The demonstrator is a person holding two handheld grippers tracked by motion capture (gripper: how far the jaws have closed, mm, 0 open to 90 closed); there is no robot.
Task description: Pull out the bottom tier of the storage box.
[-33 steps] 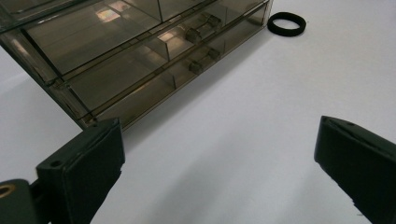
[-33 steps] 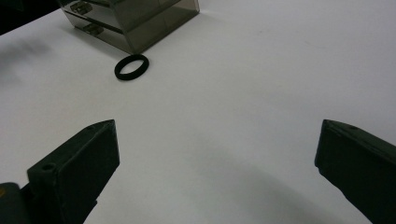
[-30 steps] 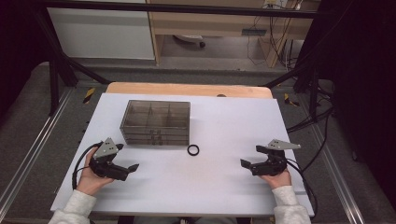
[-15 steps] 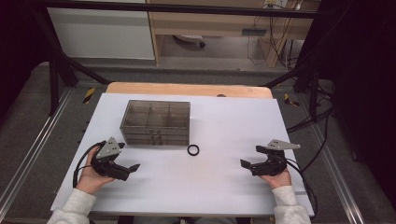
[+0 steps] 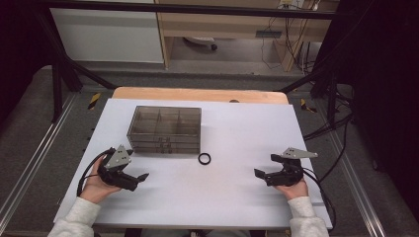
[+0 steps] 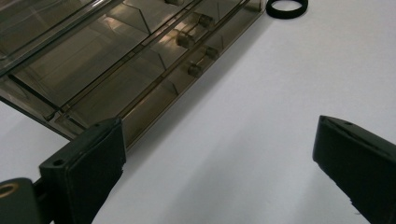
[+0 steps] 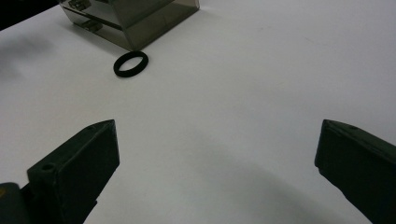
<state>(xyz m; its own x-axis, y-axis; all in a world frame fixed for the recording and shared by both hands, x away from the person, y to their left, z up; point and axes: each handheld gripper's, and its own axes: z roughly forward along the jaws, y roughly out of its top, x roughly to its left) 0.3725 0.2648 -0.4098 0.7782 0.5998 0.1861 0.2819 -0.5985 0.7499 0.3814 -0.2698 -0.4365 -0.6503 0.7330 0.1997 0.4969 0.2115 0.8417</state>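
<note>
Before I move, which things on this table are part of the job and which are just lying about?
Part of the job:
- small black rubber ring, flat on the white table
- smoky transparent plastic drawer box, drawers shut, just behind the ring
- left gripper and right gripper, both open, holding nothing

Lying about:
- wooden board under the table's far edge

White table [image 5: 237, 197], box [image 5: 165, 129], ring [image 5: 204, 158]

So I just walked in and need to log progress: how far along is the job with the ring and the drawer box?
Nothing looks done: the black ring lies on the table beside the closed drawer box. Left tool and right tool are open, holding nothing. Everything remains.
</note>
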